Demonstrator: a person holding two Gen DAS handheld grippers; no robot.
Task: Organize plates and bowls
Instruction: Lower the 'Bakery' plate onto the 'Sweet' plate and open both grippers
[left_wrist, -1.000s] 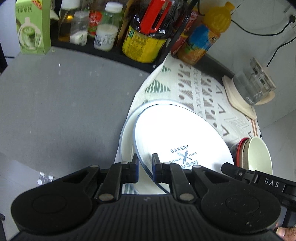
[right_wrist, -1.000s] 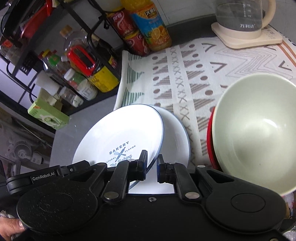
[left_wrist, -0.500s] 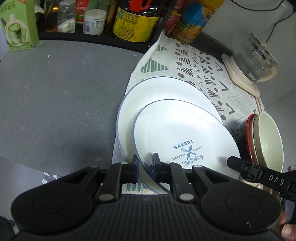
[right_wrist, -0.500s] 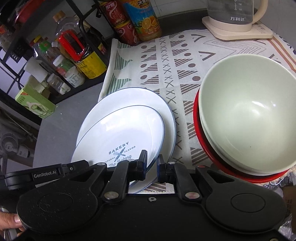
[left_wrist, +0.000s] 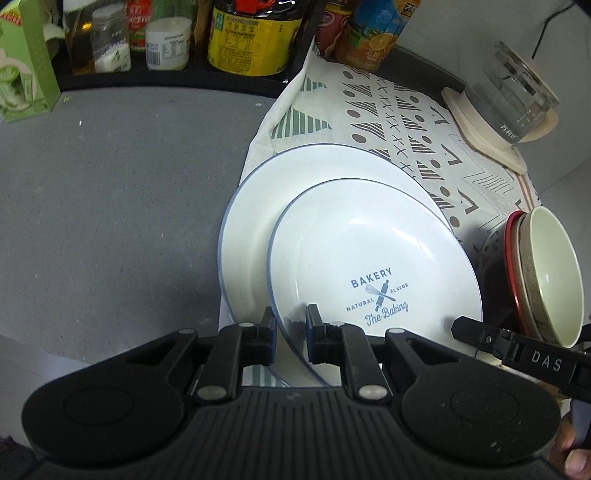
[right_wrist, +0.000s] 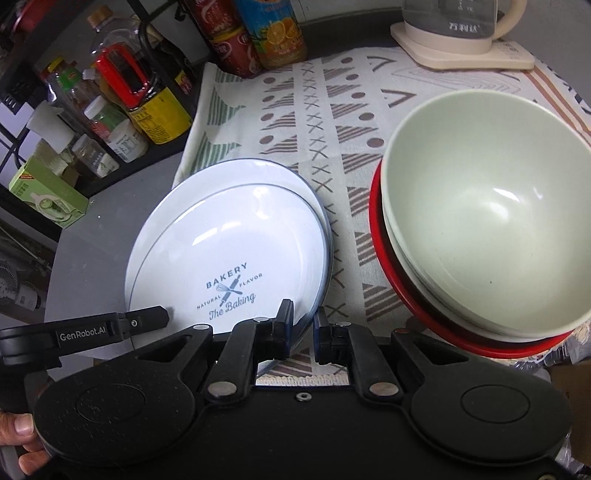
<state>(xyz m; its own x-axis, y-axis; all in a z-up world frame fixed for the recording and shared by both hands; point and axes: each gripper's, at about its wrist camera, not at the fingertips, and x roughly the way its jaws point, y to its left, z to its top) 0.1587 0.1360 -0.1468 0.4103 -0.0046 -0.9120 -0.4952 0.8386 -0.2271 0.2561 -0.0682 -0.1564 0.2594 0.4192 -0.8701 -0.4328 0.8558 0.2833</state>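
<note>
A small white plate (left_wrist: 369, 251) printed "BAKERY" lies on a larger white plate (left_wrist: 266, 192) with a blue rim, at the left edge of a patterned cloth (left_wrist: 388, 110). My left gripper (left_wrist: 291, 317) is shut on the small plate's near-left rim. My right gripper (right_wrist: 303, 314) is shut on the small plate (right_wrist: 229, 236) at its near-right rim, over the larger plate (right_wrist: 243, 173). To the right a pale green bowl (right_wrist: 480, 206) sits nested in a red bowl (right_wrist: 380, 258).
A glass kettle (right_wrist: 454, 22) on a cream base stands at the cloth's far right. Bottles and jars (left_wrist: 251, 37) fill a black rack at the back, beside a green carton (left_wrist: 22, 66). The grey counter (left_wrist: 110, 203) lies left of the cloth.
Both grippers have sunk with the small plate. It was tilted above the larger plate and now rests flatter on it, nearer its middle.
</note>
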